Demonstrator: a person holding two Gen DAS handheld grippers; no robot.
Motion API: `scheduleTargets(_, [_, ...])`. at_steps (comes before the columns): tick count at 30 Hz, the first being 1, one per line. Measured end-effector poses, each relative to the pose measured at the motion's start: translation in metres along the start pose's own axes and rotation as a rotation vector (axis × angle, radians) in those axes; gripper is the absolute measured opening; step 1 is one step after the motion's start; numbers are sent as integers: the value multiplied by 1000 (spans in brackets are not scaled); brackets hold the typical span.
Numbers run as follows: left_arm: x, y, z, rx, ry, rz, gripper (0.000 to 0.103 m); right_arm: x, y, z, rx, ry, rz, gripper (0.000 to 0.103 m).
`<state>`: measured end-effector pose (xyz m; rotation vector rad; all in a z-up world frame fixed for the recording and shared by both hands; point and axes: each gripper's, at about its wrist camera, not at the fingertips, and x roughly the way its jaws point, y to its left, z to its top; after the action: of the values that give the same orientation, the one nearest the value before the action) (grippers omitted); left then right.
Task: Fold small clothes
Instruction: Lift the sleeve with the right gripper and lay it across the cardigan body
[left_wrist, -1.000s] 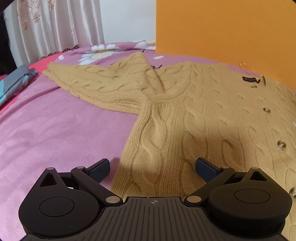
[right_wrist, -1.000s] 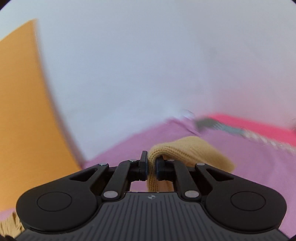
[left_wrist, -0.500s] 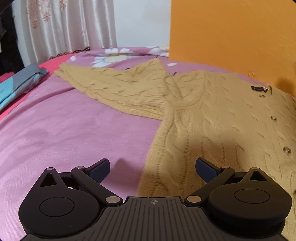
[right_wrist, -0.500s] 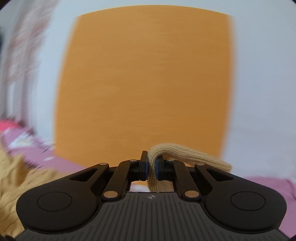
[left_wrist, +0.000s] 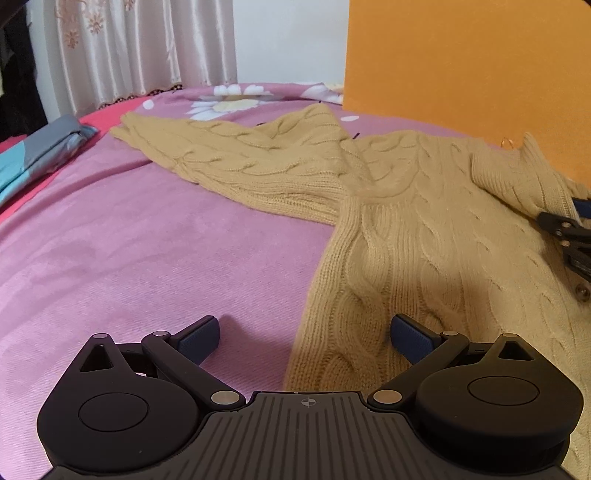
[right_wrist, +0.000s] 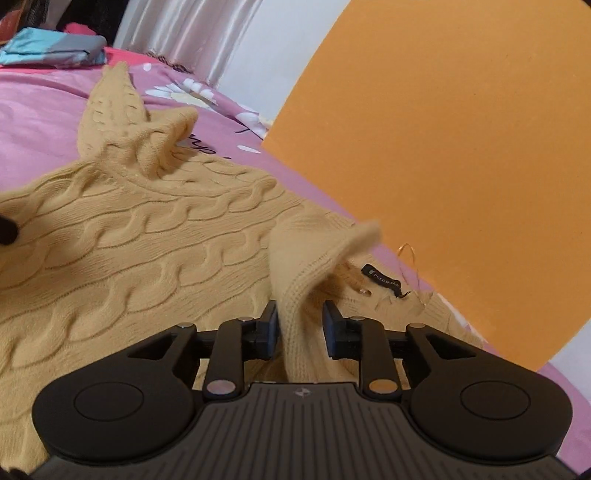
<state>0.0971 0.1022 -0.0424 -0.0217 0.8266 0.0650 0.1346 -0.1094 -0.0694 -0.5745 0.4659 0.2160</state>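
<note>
My left gripper (left_wrist: 304, 330) jaws wide over the sweater (left_wrist: 424, 236) hem, my right gripper (right_wrist: 299, 325) jaws parted around its sleeve (right_wrist: 295, 295), near the label (right_wrist: 380, 278), on the bed (left_wrist: 129, 251)

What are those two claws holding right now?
Nothing. The left gripper is open. The right gripper has opened; the cardigan's sleeve cuff lies loose between its fingers.
</note>
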Motion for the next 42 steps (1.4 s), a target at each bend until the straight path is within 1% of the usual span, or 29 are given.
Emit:
scheduleTargets(1, [0,1,0,-1,0,-2,103,6,2,0,2,3,-9,43])
scheduleTargets(2, [0,2,0,-2,0,-4,103,9,3,2,5,5,-15,47])
scheduleTargets(3, [0,3,0,-4,1,-7,103,13,2,3,9,11,-13,47])
scheduleTargets(4, [0,3,0,-4,2,-9,103,18,5,6,12,26,-1,38])
scheduleTargets(5, [0,4,1,-4,3,-12,103,22,8,8,14,41,16,9])
scheduleTargets(6, [-1,5,1,-4,1,-15,103,25,11,12,15,45,12,11])
scheduleTargets(7, [-1,6,1,-5,1,-18,103,25,12,16,13,19,-19,11])
scheduleTargets(10, [-2,9,2,-7,0,-20,103,16,20,36,-42,-92,-125,11])
scheduleTargets(11, [-2,11,3,-11,0,-20,103,14,26,42,-68,-124,-137,11])
scheduleTargets(13, [-2,14,4,-20,-2,-18,103,18,42,48,-125,-125,-111,11])
scheduleTargets(15, [-4,18,6,-29,-3,-14,103,29,60,47,-192,-65,-69,12])
scheduleTargets(16, [-5,20,7,-31,-4,-13,103,33,69,43,-211,-31,-31,15])
scheduleTargets(18, [-8,24,11,-28,-10,-9,103,33,76,37,-214,1,20,26])
scheduleTargets(20, [-11,25,19,-13,-25,-1,103,22,75,31,-198,-25,19,63])
scheduleTargets(21, [-11,24,24,-3,-35,6,103,16,72,29,-185,-40,16,69])
scheduleTargets(22, [-13,22,29,4,-46,9,103,9,67,28,-162,-49,26,71])
scheduleTargets(23, [-14,19,35,13,-59,9,103,1,59,27,-126,-50,45,71])
scheduleTargets(26, [-13,2,53,50,-89,-1,103,-23,22,17,35,-48,92,74])
scheduleTargets(27, [-12,-6,59,61,-94,-12,103,-30,8,11,92,-46,96,75])
scheduleTargets(29, [-4,-23,70,89,-97,-30,103,-45,-28,-3,214,-47,82,80])
scheduleTargets(30, [1,-34,75,102,-94,-37,103,-49,-45,-11,272,-46,65,82])
scheduleTargets(32, [14,-54,85,126,-85,-53,103,-54,-82,-30,391,-38,4,84])
scheduleTargets(33, [22,-65,90,136,-73,-59,103,-56,-100,-41,446,-26,-42,84])
scheduleTargets(36, [43,-91,99,146,-37,-83,103,-50,-149,-76,644,65,-200,83])
scheduleTargets(37, [50,-100,101,151,-30,-83,103,-48,-161,-88,694,87,-215,80])
scheduleTargets(39, [71,-111,100,167,11,-54,103,-38,-171,-108,752,146,-209,77])
scheduleTargets(40, [83,-114,98,174,44,-31,103,-29,-173,-118,756,204,-214,70])
scheduleTargets(41, [93,-113,94,172,65,-21,103,-23,-174,-129,757,258,-234,67])
scheduleTargets(42, [94,-107,92,153,55,-38,103,-25,-178,-138,783,239,-235,70])
